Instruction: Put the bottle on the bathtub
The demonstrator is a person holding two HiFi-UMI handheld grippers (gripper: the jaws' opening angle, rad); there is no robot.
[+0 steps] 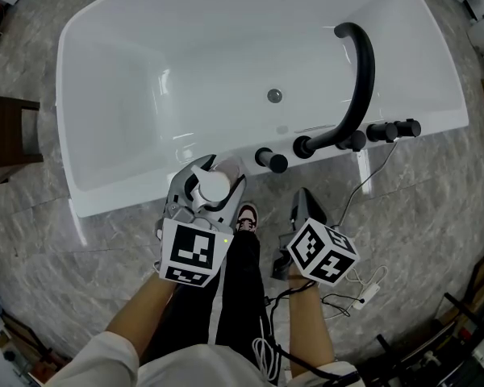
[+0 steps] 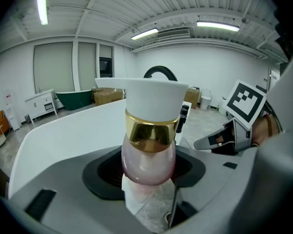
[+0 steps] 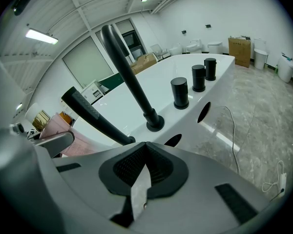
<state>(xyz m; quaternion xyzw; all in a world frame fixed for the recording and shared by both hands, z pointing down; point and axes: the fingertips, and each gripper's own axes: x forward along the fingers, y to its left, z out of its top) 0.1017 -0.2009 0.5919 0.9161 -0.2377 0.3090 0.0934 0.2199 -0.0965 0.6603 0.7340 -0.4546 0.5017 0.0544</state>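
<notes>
Left gripper view shows the left claw [image 2: 147, 172] spread wide and clamped on the bottle [image 2: 149, 147]; its dark pads press the rounded pink body from both sides, and above them stand a gold band and a white cap; the bottle is upright, with the white bathtub [image 2: 63, 135] just behind it and a sliver of marble floor [image 2: 154, 206] below; the other claw's marker cube [image 2: 246, 101] shows at the right. From the head view the white cap sits between the left claw's jaws right at the tub's near rim, just left of the first black knob [image 1: 272, 160]; whether the bottle's base touches the rim I cannot tell. The right gripper view shows the right claw [image 3: 145, 147] with its jaws together, the pads meeting at the tip with only a thin slit under them, and nothing between them; it touches nothing, and looks toward the curved black spout [image 3: 129, 77], a slanted black handle [image 3: 95, 116] and three black knobs on the rim; a bit of the pink bottle shows at that view's left edge beside a grey jaw of the left claw. In the head view the right claw hangs over the floor just off the tub's near side, close to the left claw but apart from it.
</notes>
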